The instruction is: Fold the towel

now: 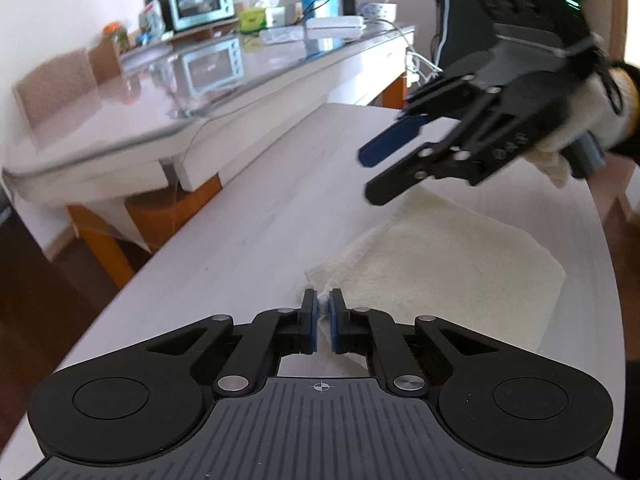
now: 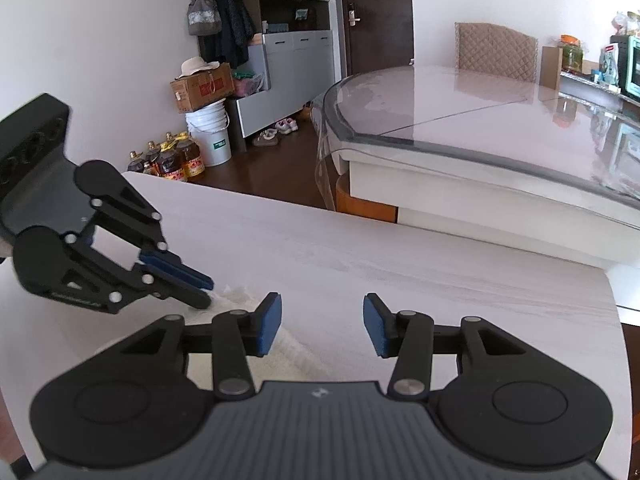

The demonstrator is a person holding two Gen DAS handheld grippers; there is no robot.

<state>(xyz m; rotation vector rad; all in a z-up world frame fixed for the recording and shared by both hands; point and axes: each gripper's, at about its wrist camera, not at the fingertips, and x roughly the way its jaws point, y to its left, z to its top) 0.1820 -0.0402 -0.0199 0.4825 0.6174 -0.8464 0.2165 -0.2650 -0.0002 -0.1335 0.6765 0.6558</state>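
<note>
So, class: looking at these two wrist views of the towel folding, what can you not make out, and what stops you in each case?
- Towel: in the right wrist view, mostly hidden behind the right gripper body.
- Towel corner: in the left wrist view, the left gripper fingers cover the pinched part.
- How many layers the towel has: too flat to tell.
- Right gripper: motion-blurred in the left wrist view.
- White table: its near edge is cut off in both views.

Soft, bright daylight fills both views, and shadows on the pale table (image 1: pixel 256 220) are faint. The neighbouring glass tabletop (image 2: pixel 480 112) carries strong glare and mirror-like reflections. Fisheye distortion bends straight edges and darkens the corners, the right claw (image 1: pixel 370 174) is motion-blurred in the left view, and distant clutter looks soft.
</note>
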